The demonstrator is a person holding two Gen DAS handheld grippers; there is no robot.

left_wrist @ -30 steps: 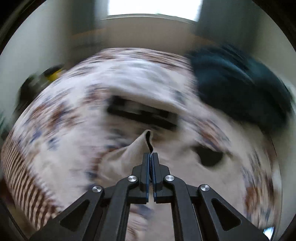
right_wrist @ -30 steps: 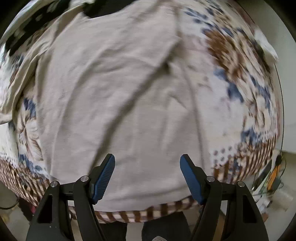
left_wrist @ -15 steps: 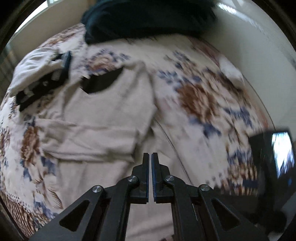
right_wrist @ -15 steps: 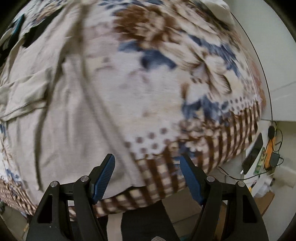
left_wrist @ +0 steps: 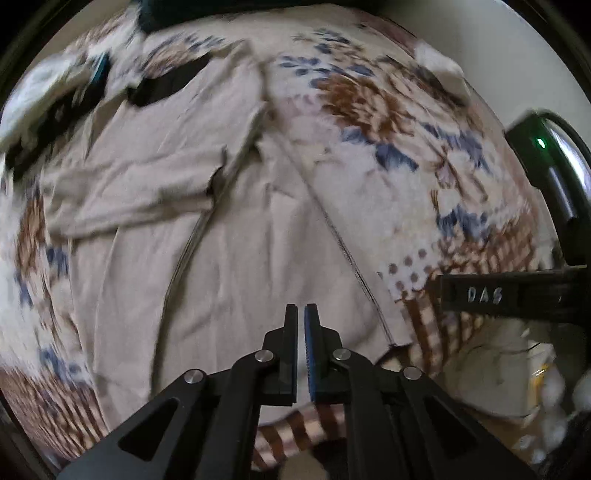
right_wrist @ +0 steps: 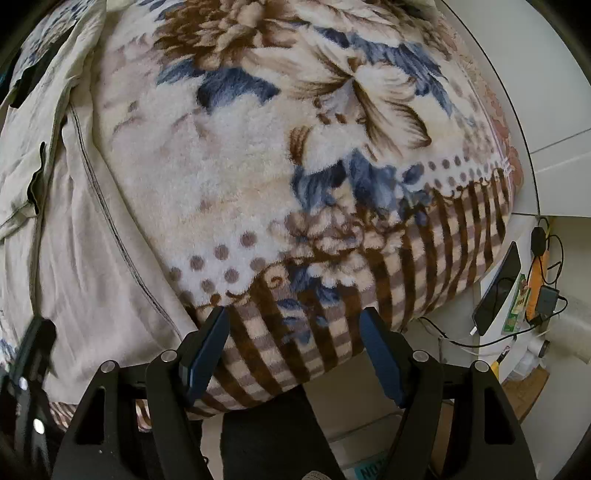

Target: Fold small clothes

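Note:
A beige garment (left_wrist: 240,240) lies spread on a floral fleece blanket (left_wrist: 406,147), one sleeve folded across its body. My left gripper (left_wrist: 301,310) points down over the garment's lower hem. Its jaws are opening, only a thin slit apart, with nothing between them. In the right wrist view the garment (right_wrist: 74,258) lies at the left. My right gripper (right_wrist: 295,321) stands open and empty over the blanket's checked border (right_wrist: 406,266), beside the garment's right edge. The right gripper's black body (left_wrist: 498,291) shows in the left wrist view, and the left gripper (right_wrist: 33,354) shows blurred in the right wrist view.
A dark green cloth (left_wrist: 177,11) lies at the far end of the bed, and a white item (left_wrist: 439,62) at its far right. Beyond the bed's near right corner are a phone (right_wrist: 498,288), cables and an orange item (right_wrist: 537,280). A white wall runs along the right.
The left gripper let go of the beige cloth fold it held and swung down over the garment's lower part. The right gripper slid right, from over the garment to the blanket's border.

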